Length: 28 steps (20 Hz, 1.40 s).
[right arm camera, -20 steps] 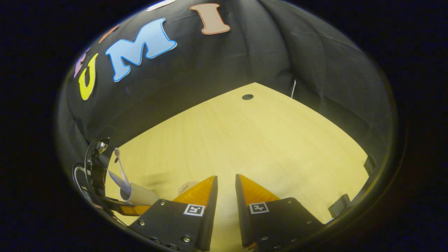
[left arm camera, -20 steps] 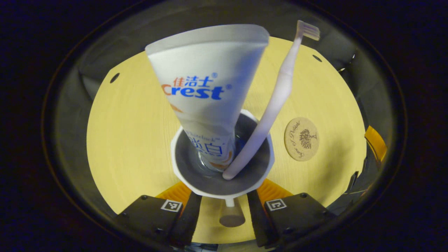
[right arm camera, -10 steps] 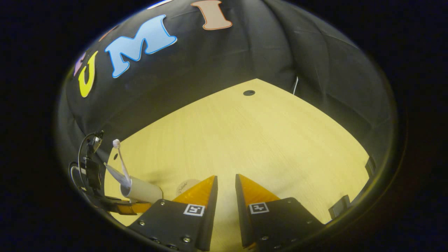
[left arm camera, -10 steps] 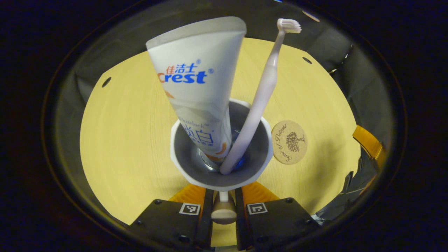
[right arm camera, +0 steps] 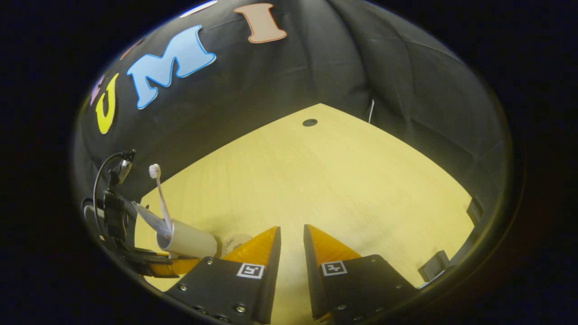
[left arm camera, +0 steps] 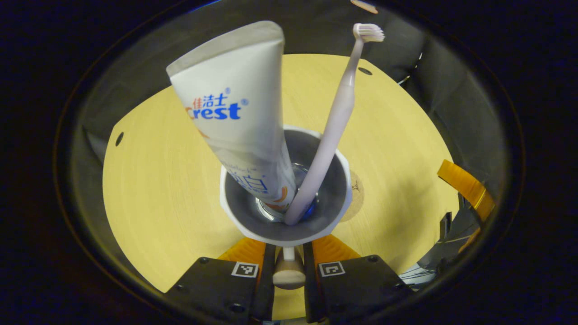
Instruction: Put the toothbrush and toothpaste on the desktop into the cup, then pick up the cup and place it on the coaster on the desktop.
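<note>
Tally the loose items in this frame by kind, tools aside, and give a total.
Cup: 1
Toothpaste tube: 1
Toothbrush: 1
Coaster: 1
Total: 4

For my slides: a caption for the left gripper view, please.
Left gripper holds the cup by its handle, toothpaste and toothbrush inside, above the coaster.
</note>
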Each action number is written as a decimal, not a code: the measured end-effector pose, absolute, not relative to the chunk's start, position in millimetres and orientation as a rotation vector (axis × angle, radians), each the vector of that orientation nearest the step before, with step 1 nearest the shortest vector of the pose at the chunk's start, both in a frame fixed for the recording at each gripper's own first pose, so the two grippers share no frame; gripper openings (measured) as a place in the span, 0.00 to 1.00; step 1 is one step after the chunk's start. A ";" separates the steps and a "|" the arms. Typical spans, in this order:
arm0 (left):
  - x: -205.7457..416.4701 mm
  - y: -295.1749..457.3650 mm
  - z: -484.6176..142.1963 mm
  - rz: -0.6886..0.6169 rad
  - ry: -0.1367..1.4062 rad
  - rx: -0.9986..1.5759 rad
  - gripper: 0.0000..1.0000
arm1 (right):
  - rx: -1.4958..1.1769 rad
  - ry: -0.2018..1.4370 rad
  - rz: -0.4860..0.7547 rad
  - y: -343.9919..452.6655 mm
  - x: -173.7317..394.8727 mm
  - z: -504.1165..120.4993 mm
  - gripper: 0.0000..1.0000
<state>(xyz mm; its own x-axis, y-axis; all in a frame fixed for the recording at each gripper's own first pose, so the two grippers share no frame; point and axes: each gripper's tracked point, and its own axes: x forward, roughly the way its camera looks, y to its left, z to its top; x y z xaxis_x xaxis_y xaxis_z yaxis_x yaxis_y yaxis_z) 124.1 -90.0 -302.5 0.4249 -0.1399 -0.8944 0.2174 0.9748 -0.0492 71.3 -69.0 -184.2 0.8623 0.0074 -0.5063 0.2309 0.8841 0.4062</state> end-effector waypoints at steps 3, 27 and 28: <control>125.6 -106.7 -304.2 -0.250 1.115 0.096 0.34 | 0.495 0.521 -0.144 -80.4 65.7 -185.5 0.32; 114.7 -157.9 -313.8 -0.297 1.162 0.161 0.34 | 0.583 0.538 -0.229 -132.2 44.3 -205.5 0.32; 114.1 -156.3 -315.2 -0.295 1.164 0.161 0.34 | 0.583 0.538 -0.230 -133.3 44.7 -206.2 0.32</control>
